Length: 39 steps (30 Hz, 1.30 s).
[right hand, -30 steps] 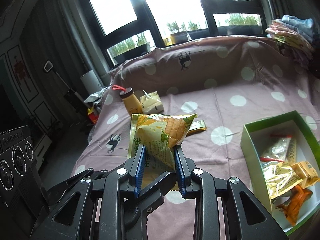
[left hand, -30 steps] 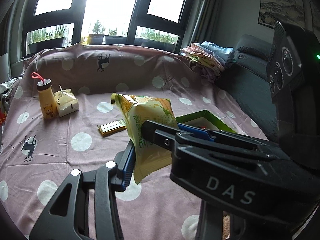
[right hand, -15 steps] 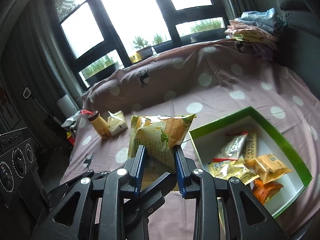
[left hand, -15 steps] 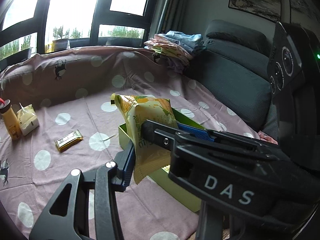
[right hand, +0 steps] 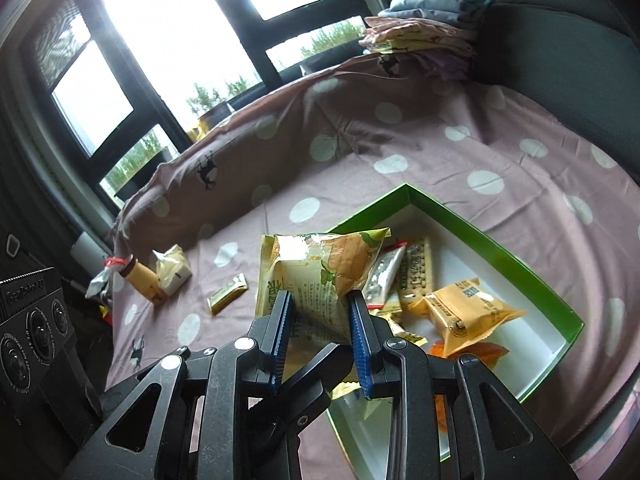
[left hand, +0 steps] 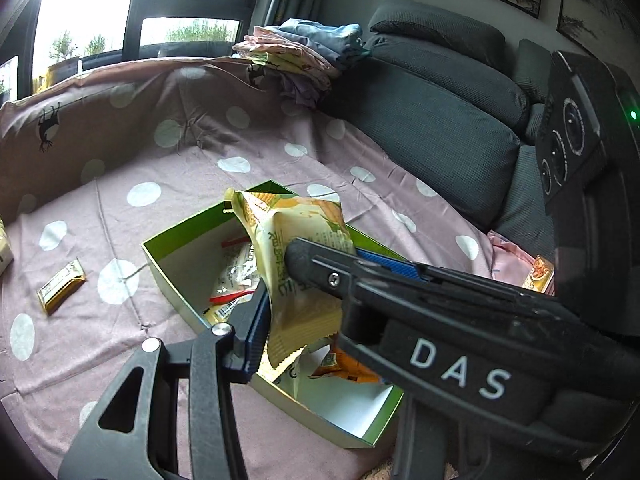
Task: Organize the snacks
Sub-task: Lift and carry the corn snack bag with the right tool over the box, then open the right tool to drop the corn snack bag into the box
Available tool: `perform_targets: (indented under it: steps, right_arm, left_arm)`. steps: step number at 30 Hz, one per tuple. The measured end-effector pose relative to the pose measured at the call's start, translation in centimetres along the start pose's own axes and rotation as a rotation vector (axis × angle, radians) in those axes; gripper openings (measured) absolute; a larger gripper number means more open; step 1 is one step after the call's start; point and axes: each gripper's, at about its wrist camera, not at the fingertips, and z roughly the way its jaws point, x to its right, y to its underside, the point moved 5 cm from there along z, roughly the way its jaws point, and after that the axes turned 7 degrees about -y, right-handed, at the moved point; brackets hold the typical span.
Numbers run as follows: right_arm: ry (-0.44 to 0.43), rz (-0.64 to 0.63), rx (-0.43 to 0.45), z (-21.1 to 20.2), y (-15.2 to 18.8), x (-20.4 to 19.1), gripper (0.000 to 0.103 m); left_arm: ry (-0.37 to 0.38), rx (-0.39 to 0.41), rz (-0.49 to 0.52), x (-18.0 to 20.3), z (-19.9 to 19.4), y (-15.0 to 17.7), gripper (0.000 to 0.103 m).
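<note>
Both grippers are shut on one yellow snack bag (left hand: 296, 264), which also shows in the right wrist view (right hand: 320, 276). My left gripper (left hand: 304, 280) and right gripper (right hand: 320, 312) hold it above the near left part of the green-rimmed white box (right hand: 500, 248). The box (left hand: 180, 276) holds several packets, among them an orange one (right hand: 464, 312). A gold bar (right hand: 228, 294) lies on the pink dotted cloth left of the box; it also shows in the left wrist view (left hand: 60, 286). A yellow bottle (right hand: 140, 280) and a pale packet (right hand: 172, 270) stand further left.
Grey sofa cushions (left hand: 440, 120) border the cloth on the right, with folded clothes (left hand: 296, 52) at the far corner. Another snack packet (left hand: 540, 276) lies at the cloth's right edge. Windows run along the back.
Both grippers have carried the bag to the right, from over the bare cloth to above the box. The grip on the bag is unchanged.
</note>
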Motion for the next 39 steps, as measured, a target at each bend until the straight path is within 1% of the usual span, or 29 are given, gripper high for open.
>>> perform_targets:
  steps: [5, 10, 13, 19, 25, 28, 31, 34, 37, 39]
  right_arm:
    - [0.067, 0.040, -0.019, 0.5, 0.0, 2.1, 0.031]
    - [0.107, 0.080, -0.043, 1.0, 0.2, 3.8, 0.031]
    - [0.140, 0.093, -0.065, 1.5, 0.4, 4.6, 0.031]
    - [0.197, 0.113, -0.110, 2.4, 0.8, 5.8, 0.031]
    - [0.233, 0.124, -0.141, 3.1, 1.2, 6.7, 0.031]
    - [0.235, 0.129, -0.142, 3.1, 1.3, 6.9, 0.031]
    - [0.255, 0.136, -0.144, 3.1, 1.3, 7.1, 0.031]
    - [0.271, 0.147, -0.141, 2.8, 1.3, 7.4, 0.031]
    - [0.255, 0.163, -0.113, 2.3, 1.0, 7.3, 0.031]
    - [0.235, 0.161, -0.088, 1.9, 0.7, 7.0, 0.031]
  left_arm:
    - [0.058, -0.056, -0.011, 0.7, 2.3, 0.2, 0.040]
    - [0.100, -0.108, -0.024, 1.1, 4.4, 0.4, 0.040]
    - [0.128, -0.148, -0.049, 1.1, 5.5, 0.8, 0.040]
    - [0.171, -0.245, -0.103, 1.0, 7.4, 1.7, 0.040]
    - [0.192, -0.289, -0.130, 1.0, 8.2, 2.3, 0.040]
    - [0.188, -0.294, -0.124, 1.1, 8.2, 2.3, 0.040]
    - [0.175, -0.301, -0.119, 1.2, 8.5, 2.4, 0.041]
    - [0.165, -0.299, -0.135, 1.2, 8.4, 2.3, 0.044]
    - [0.165, -0.266, -0.159, 0.6, 7.3, 2.1, 0.050]
    - [0.149, -0.224, -0.153, 0.0, 6.0, 1.9, 0.064]
